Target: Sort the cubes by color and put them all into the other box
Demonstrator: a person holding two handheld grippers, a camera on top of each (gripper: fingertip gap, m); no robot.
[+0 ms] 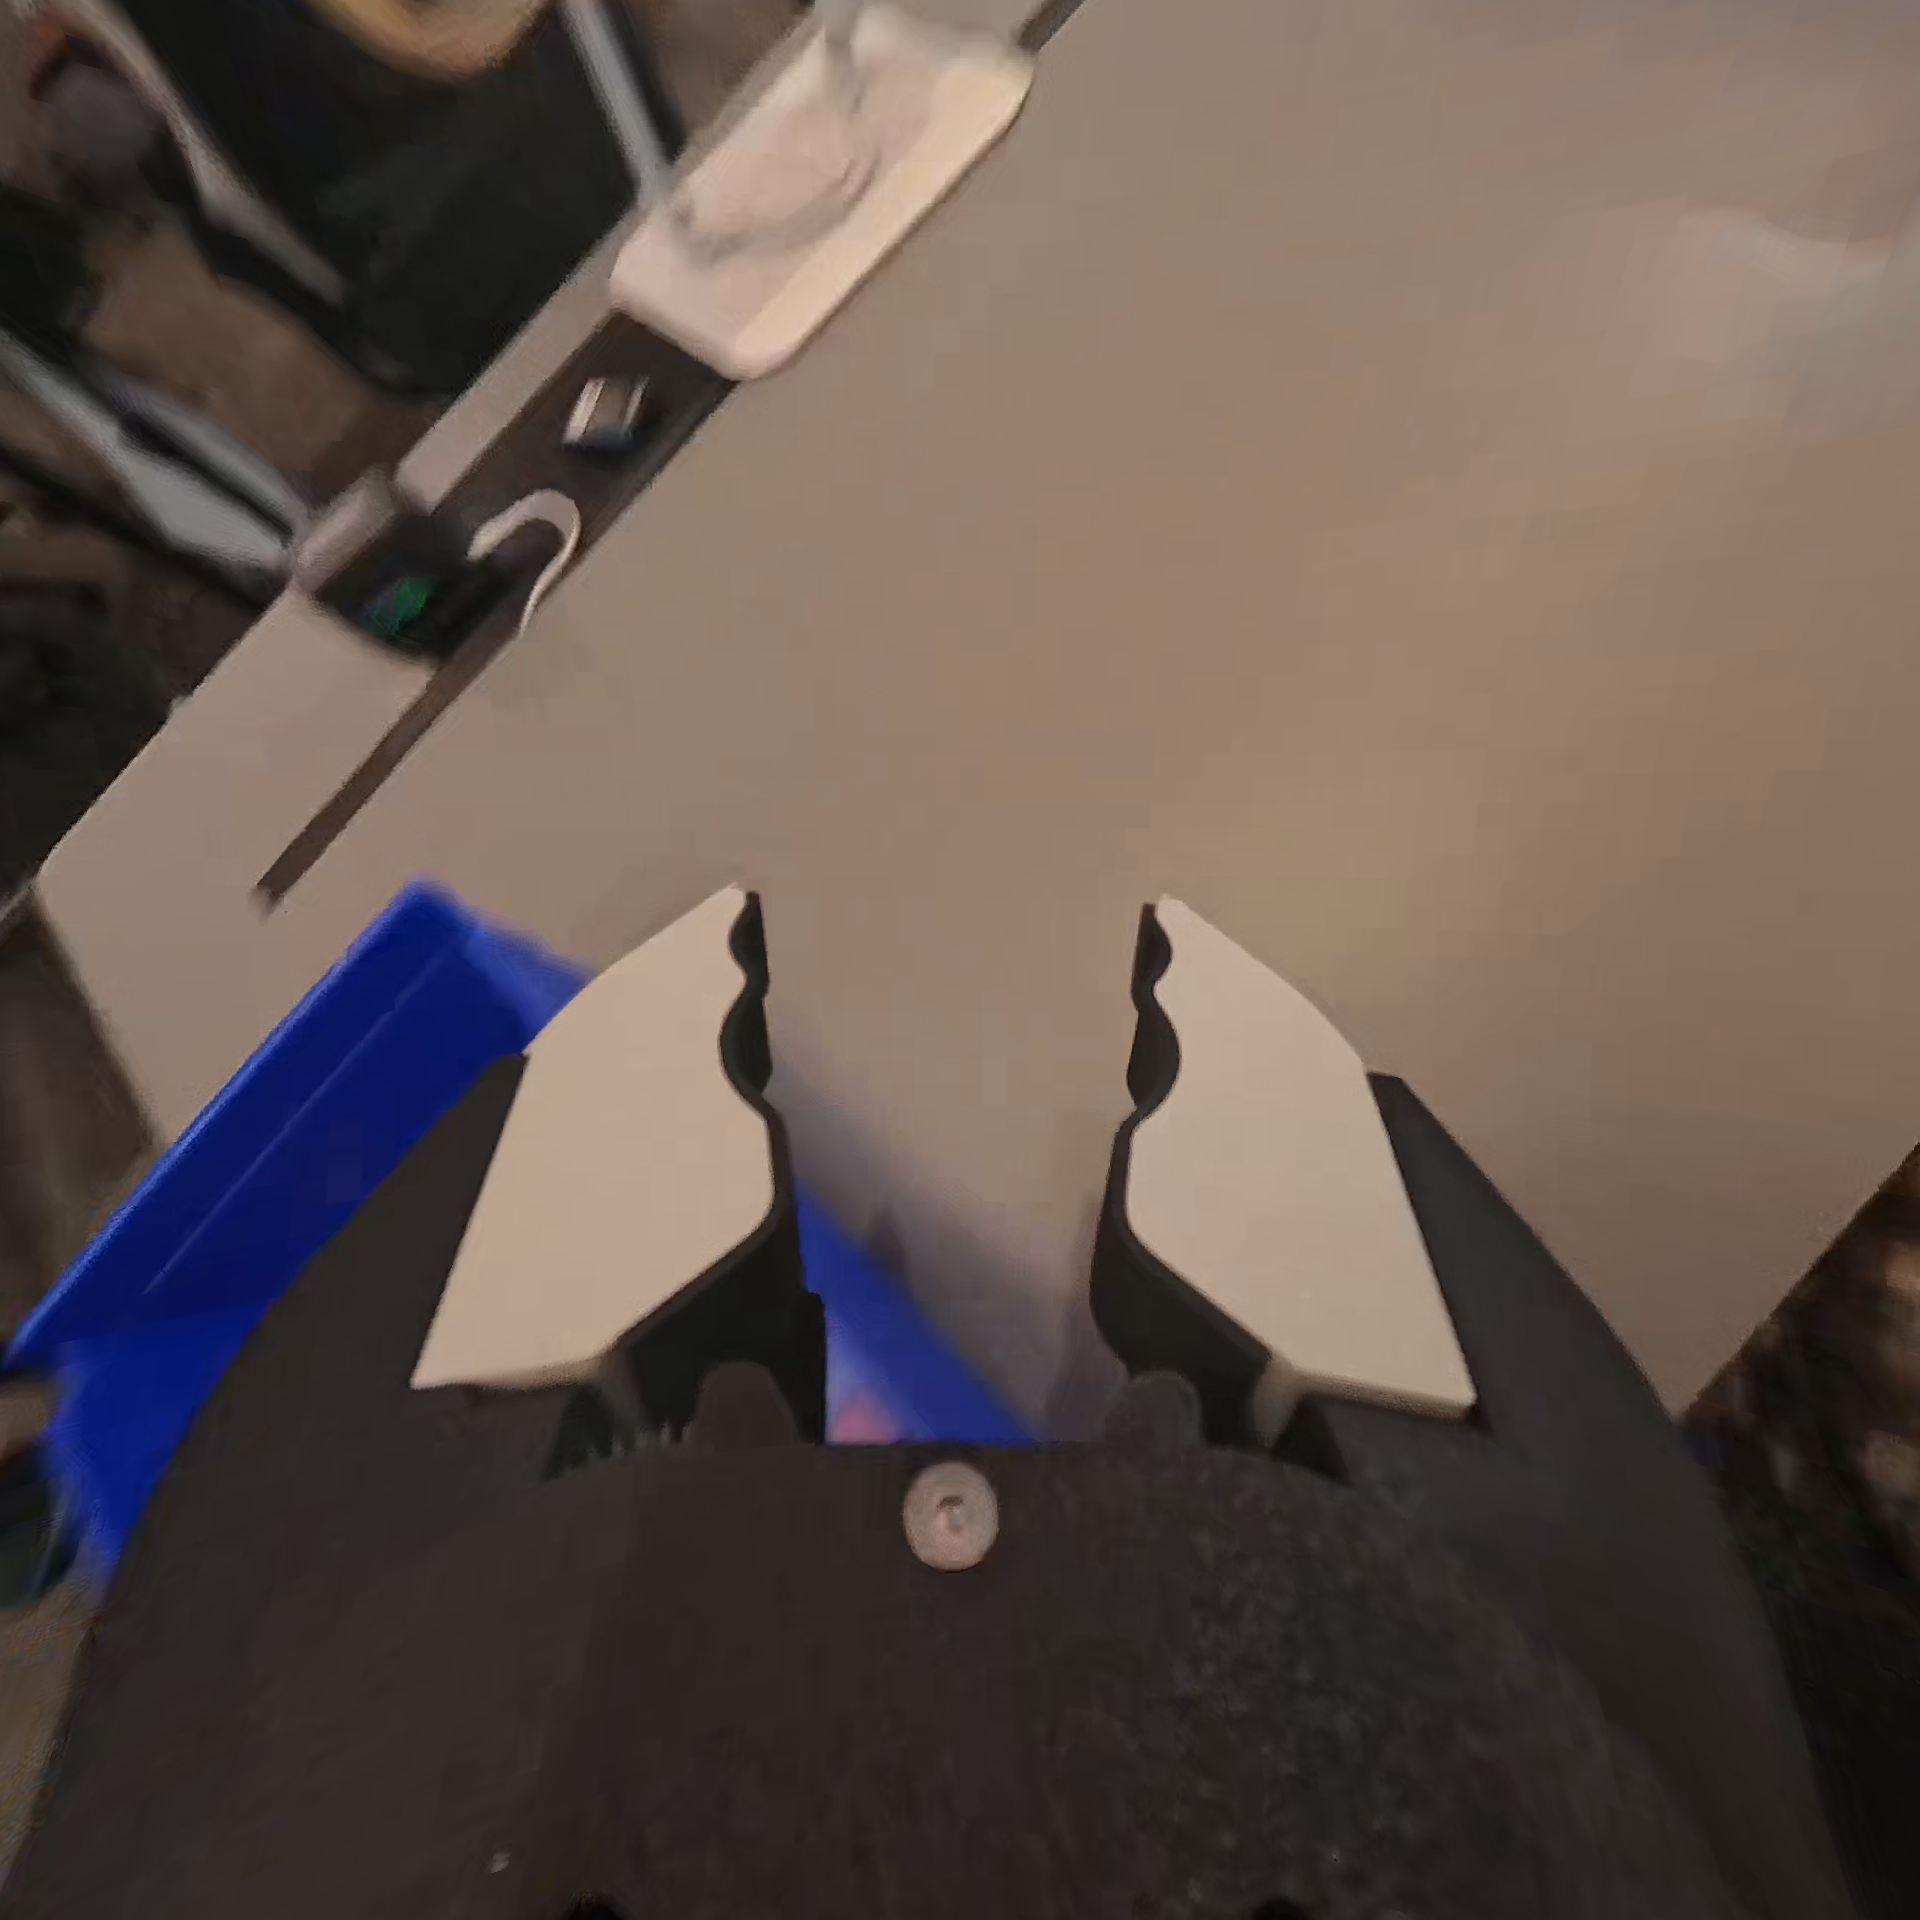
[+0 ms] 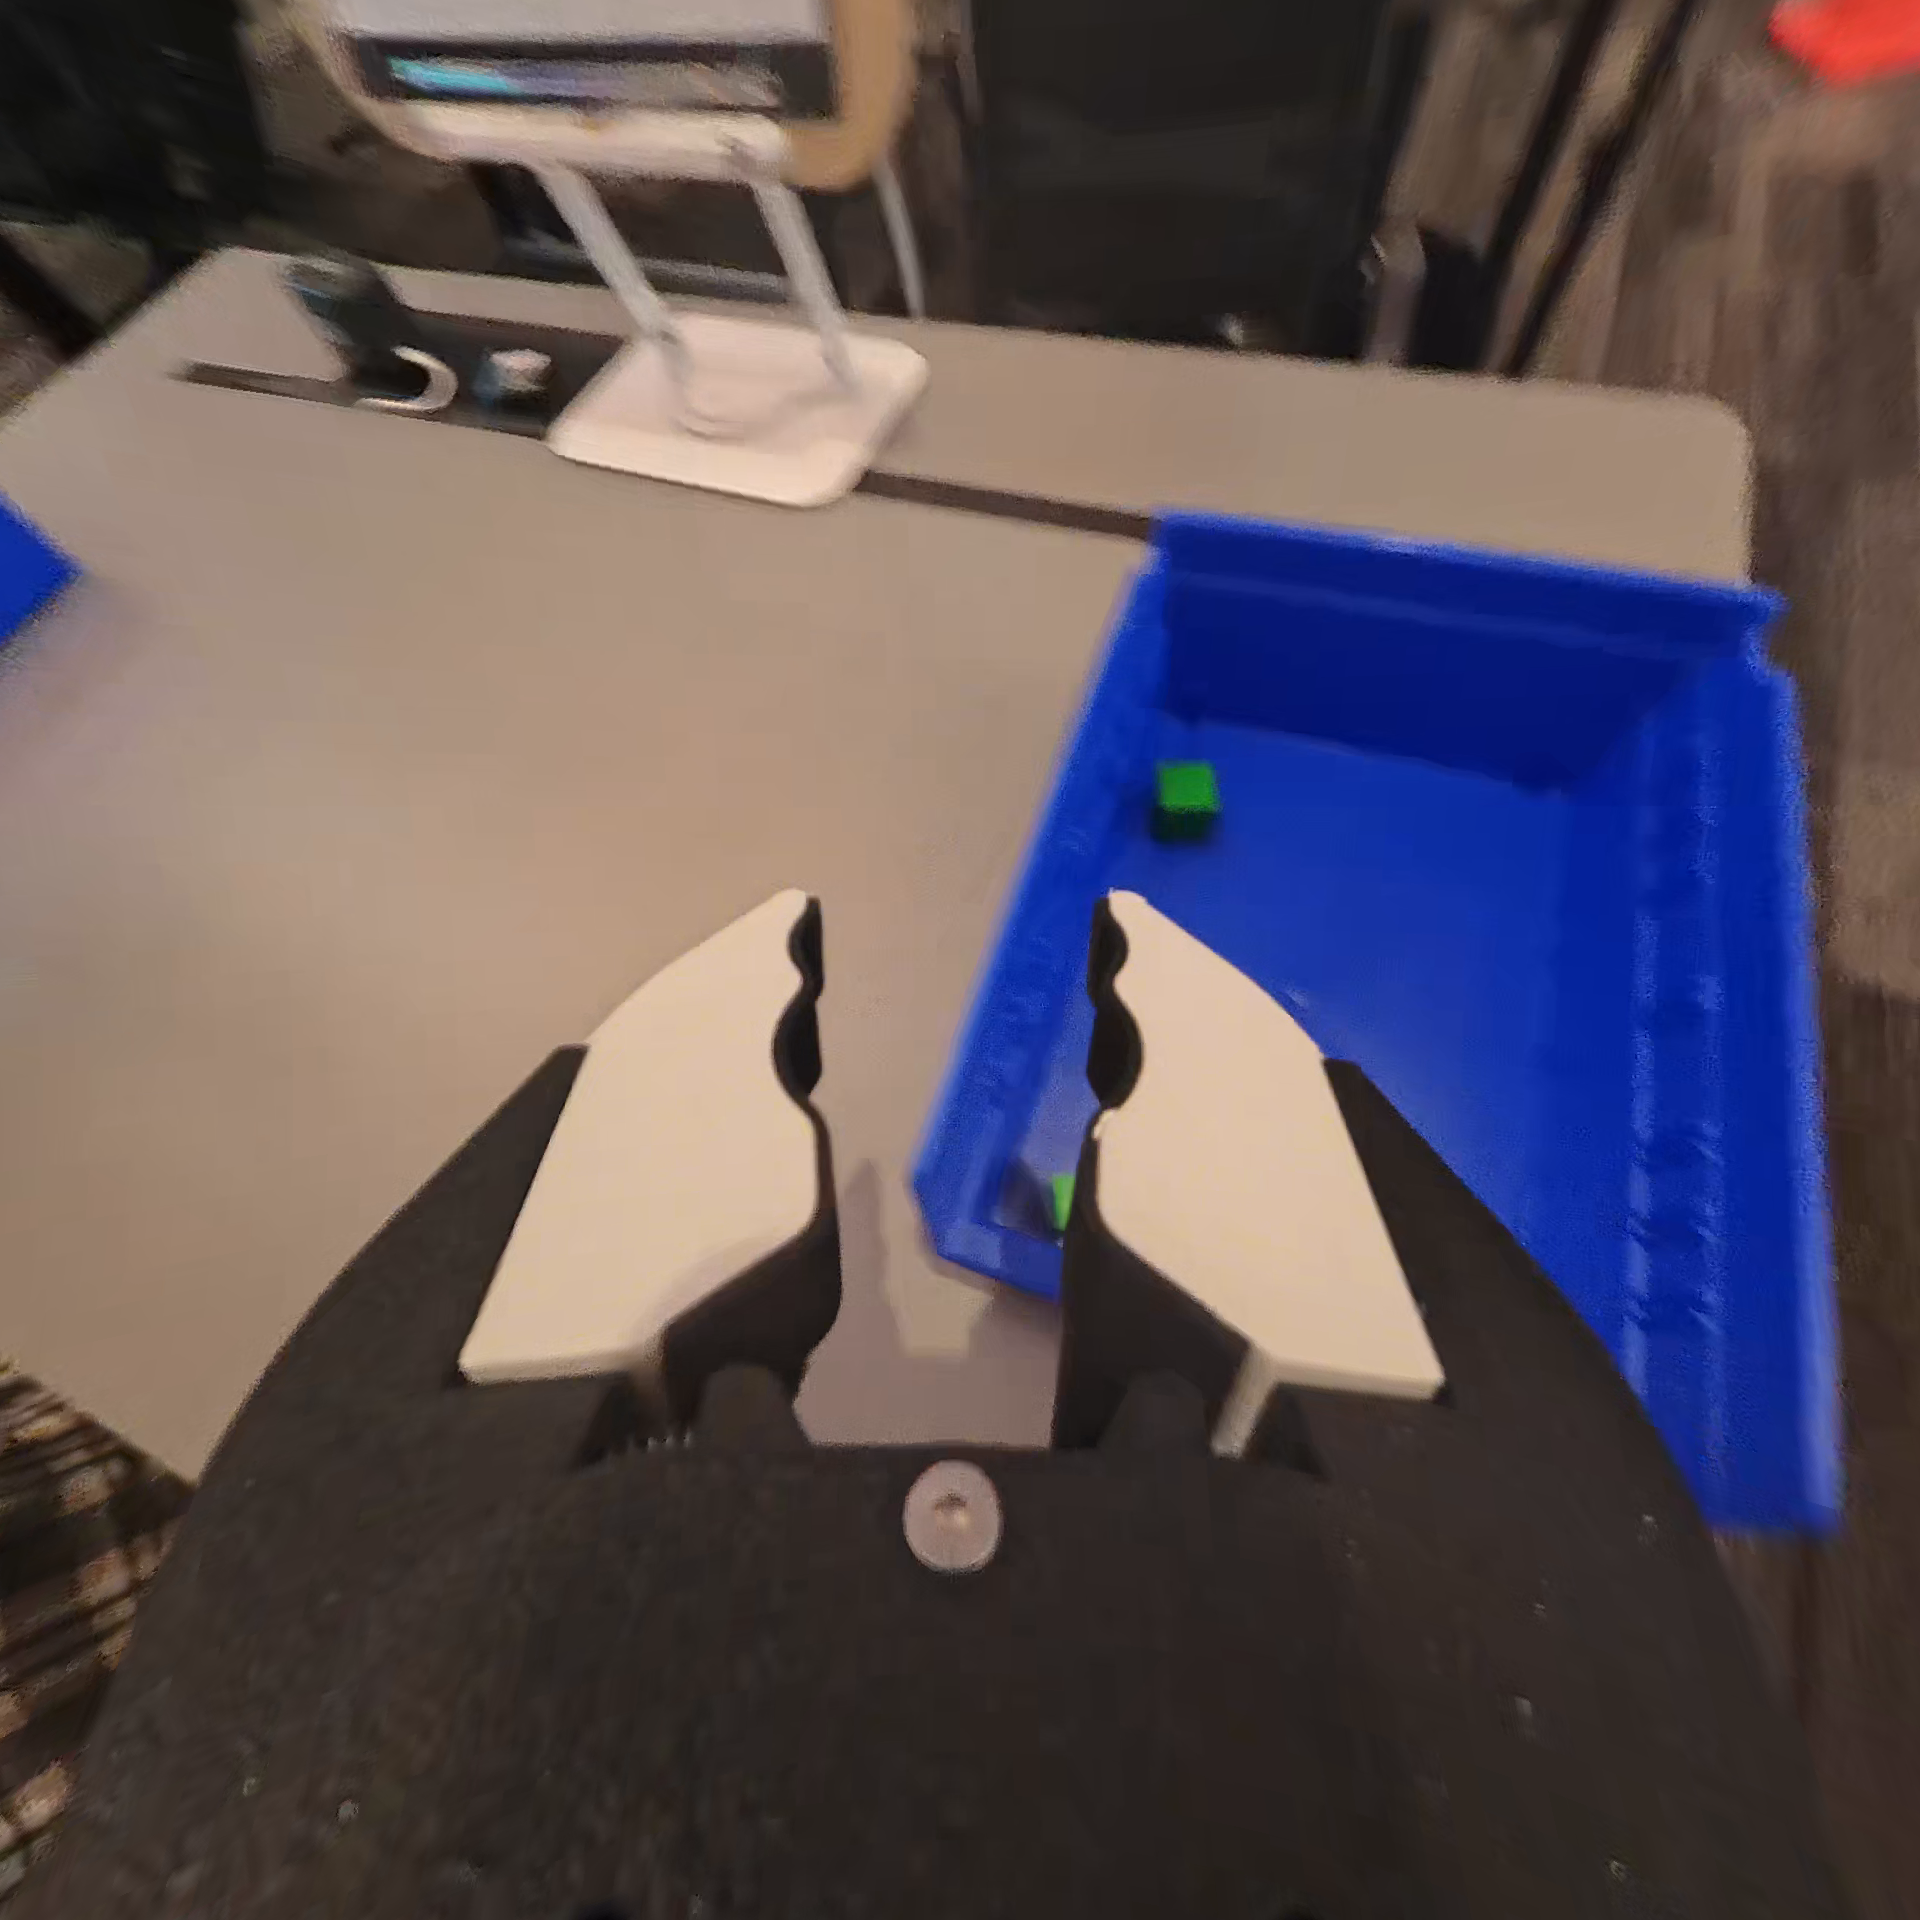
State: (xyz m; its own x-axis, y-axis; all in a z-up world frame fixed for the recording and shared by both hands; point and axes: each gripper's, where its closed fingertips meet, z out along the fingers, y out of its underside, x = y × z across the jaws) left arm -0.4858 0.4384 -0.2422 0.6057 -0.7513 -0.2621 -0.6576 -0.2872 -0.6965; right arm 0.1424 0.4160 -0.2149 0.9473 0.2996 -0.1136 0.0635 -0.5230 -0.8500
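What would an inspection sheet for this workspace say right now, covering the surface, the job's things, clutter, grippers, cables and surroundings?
Surface: grey table, mostly bare.
Job's things: blue box at the right holds a green cube; a second green cube shows partly behind a finger. Another blue box lies at the left; contents hidden.
Clutter: white stand base by the table's dark slot.
Grippers: left gripper open, empty; right gripper open, empty, over the box's near wall.
Cables: white cable looping from the slot.
Surroundings: patterned carpet, blurred dark furniture.
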